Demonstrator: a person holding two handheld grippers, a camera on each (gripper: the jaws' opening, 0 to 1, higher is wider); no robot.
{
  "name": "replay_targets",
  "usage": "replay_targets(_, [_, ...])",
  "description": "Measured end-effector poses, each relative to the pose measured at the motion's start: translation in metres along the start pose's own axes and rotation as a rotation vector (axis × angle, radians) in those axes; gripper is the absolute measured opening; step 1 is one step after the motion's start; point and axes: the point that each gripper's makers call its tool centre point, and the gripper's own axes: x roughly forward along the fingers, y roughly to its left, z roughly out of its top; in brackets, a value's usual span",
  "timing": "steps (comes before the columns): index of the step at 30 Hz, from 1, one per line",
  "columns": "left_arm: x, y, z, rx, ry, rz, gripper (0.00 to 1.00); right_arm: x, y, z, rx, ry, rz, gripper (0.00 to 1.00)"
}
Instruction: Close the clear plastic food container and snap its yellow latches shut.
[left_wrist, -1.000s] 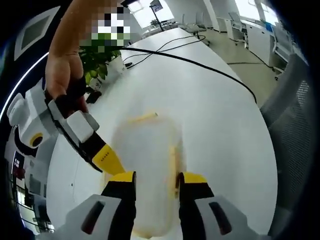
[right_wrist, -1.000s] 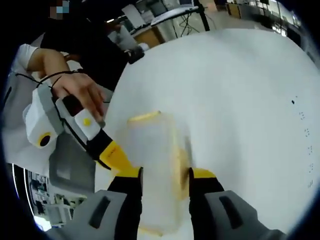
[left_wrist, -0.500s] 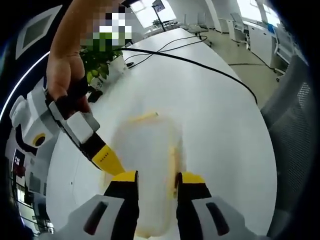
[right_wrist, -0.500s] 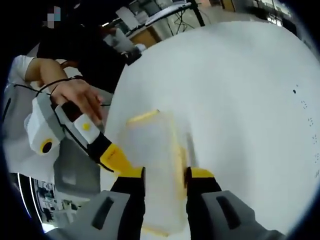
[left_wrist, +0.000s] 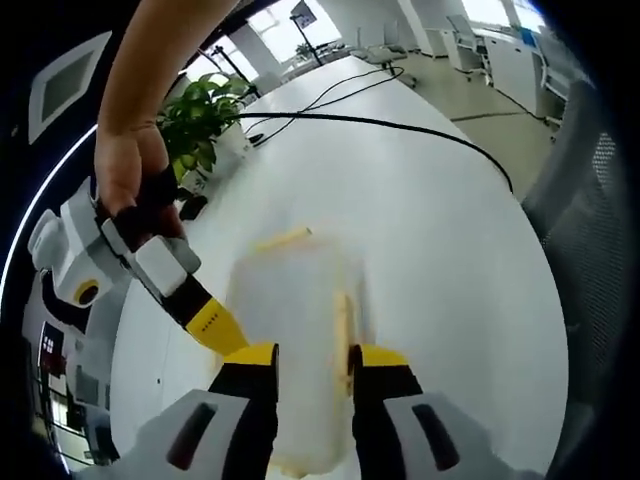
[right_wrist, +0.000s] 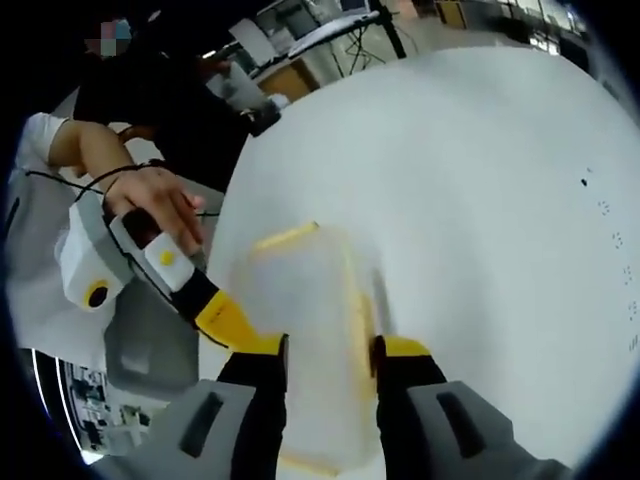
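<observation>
Two claws (left_wrist: 300, 355) (right_wrist: 328, 345) are clenched across the closed container (left_wrist: 290, 330); latching is judged underway, side latch (right_wrist: 358, 310) pressed next.

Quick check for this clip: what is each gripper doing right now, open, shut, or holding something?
Left gripper: shut on the clear plastic food container, jaws astride one end.
Right gripper: shut on the same container, jaws astride the other end.

The setting is an office. A long white conference table (left_wrist: 420, 220) carries a black cable (left_wrist: 400, 125) and a potted plant (left_wrist: 195, 115). A mesh office chair (left_wrist: 590, 200) stands beside it. Desks and tripod stands occupy the background.
</observation>
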Motion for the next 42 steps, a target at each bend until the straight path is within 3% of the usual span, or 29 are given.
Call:
replay_targets(2, [-0.001,-0.001,0.000,-0.013,-0.009,-0.002,0.23,0.000,0.002,0.002,0.002,-0.019,-0.016,0.34])
replay_targets(4, [-0.003,-0.007,0.000,-0.075,-0.021,-0.019,0.30,-0.002,-0.006,0.008,-0.007,-0.075,-0.101,0.39])
replay_targets(5, [-0.004,-0.008,0.000,-0.074,-0.021,-0.024,0.32,-0.005,-0.004,0.006,-0.002,-0.073,-0.106,0.41])
replay_targets(8, [-0.016,0.000,0.005,-0.167,-0.075,0.036,0.31,-0.017,-0.006,0.018,-0.015,-0.171,-0.184,0.42])
replay_targets(9, [-0.019,0.002,0.006,-0.206,-0.094,0.050,0.31,-0.023,-0.002,0.023,0.011,-0.228,-0.196,0.42])
replay_targets(10, [-0.024,0.006,0.005,-0.245,-0.104,0.072,0.31,-0.025,0.003,0.023,0.028,-0.243,-0.191,0.41])
replay_targets(13, [-0.034,0.013,-0.002,-0.291,-0.115,0.112,0.31,-0.034,0.008,0.016,-0.004,-0.272,-0.278,0.41])
replay_targets(23, [-0.060,0.023,-0.021,-0.412,-0.120,0.186,0.31,-0.035,0.040,-0.013,0.057,-0.310,-0.397,0.47])
replay_targets(30, [-0.075,0.033,-0.032,-0.514,-0.146,0.236,0.32,-0.050,0.050,-0.015,0.099,-0.421,-0.550,0.49])
replay_targets(33, [-0.079,0.033,-0.039,-0.550,-0.148,0.253,0.32,-0.052,0.058,-0.020,0.138,-0.479,-0.593,0.49])
replay_targets(38, [-0.083,0.031,-0.050,-0.645,-0.161,0.282,0.33,-0.052,0.064,-0.029,0.163,-0.515,-0.669,0.49])
replay_targets(42, [-0.085,0.030,-0.056,-0.678,-0.158,0.300,0.34,-0.053,0.063,-0.038,0.214,-0.557,-0.688,0.51])
